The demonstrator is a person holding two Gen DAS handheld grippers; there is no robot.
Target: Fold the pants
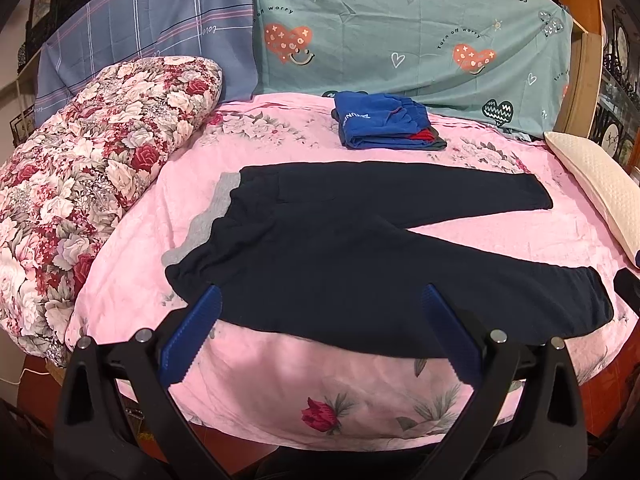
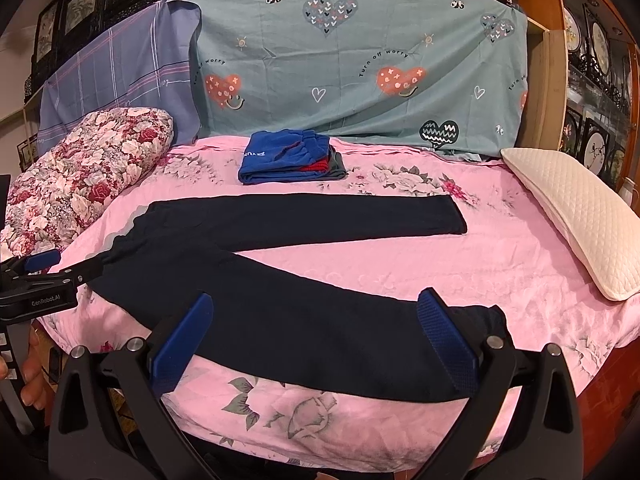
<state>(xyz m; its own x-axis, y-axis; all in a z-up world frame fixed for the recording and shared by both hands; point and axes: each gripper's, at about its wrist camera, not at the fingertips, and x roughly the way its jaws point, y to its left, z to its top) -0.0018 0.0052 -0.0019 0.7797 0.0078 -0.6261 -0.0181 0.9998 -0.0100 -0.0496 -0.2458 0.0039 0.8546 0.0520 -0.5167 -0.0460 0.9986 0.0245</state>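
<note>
Pants [image 1: 360, 248] lie flat and unfolded on a pink floral bedspread [image 1: 320, 392], waistband to the left, legs splayed rightward. Left gripper [image 1: 320, 300] hovers at the near edge by the waistband, fingers spread wide, holding nothing. Right gripper [image 2: 316, 308] hangs over the near leg, likewise wide and empty. Folded blue clothes [image 2: 288, 158] sit beyond the pants; a cream pillow [image 2: 576, 220] rests at right.

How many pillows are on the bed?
2: a floral pillow at the bed's left end and a cream quilted pillow at its right end. Others may be out of view.
</note>
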